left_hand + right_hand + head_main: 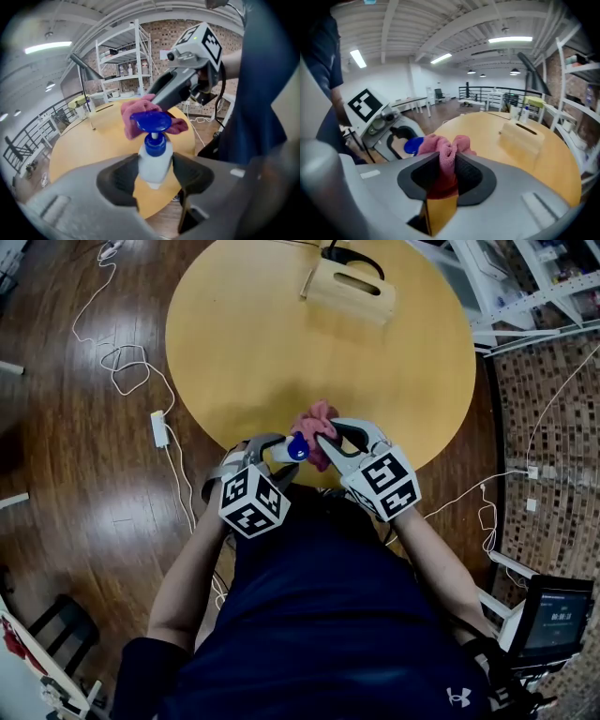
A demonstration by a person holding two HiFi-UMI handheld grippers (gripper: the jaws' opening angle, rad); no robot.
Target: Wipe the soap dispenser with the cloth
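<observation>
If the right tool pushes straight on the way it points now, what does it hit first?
Likely the yellow table beyond its cloth. The blue pump head of the dispenser sits just left of that line, so the cloth may brush it; depth is unclear.

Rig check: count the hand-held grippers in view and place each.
2. The left hand-held gripper, at the near edge of the table, grips the soap dispenser; the right hand-held gripper, beside it, grips the pink cloth. None seems hidden.
</observation>
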